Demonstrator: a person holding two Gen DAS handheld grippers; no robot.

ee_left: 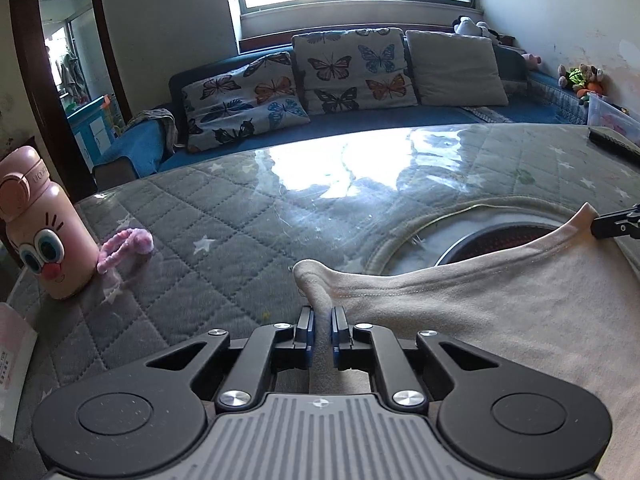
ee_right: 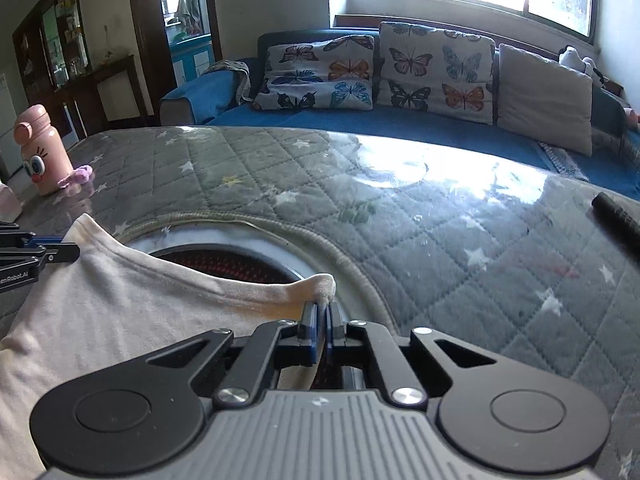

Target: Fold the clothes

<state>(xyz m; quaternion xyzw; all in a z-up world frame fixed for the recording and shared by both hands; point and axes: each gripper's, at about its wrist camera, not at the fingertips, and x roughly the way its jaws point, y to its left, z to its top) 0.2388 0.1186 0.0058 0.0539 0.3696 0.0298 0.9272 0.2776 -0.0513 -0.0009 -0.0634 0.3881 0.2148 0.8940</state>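
A cream-white garment point(ee_left: 500, 312) lies on the quilted grey table cover point(ee_left: 224, 216), partly over a round cut-out with a heater point(ee_left: 500, 240). My left gripper point(ee_left: 322, 312) is shut on the garment's left corner, which bunches up ahead of the pads. In the right wrist view my right gripper point(ee_right: 322, 308) is shut on the other corner of the garment point(ee_right: 120, 312). The hem sags between the two corners. Each gripper shows at the edge of the other's view: the right gripper point(ee_left: 616, 224) and the left gripper point(ee_right: 60, 254).
A pink cartoon bottle point(ee_left: 36, 228) with a fuzzy pink strap point(ee_left: 124, 248) stands at the table's left. A black remote point(ee_right: 620, 220) lies at the far right. Beyond the table is a blue sofa point(ee_left: 360, 120) with butterfly cushions under a window.
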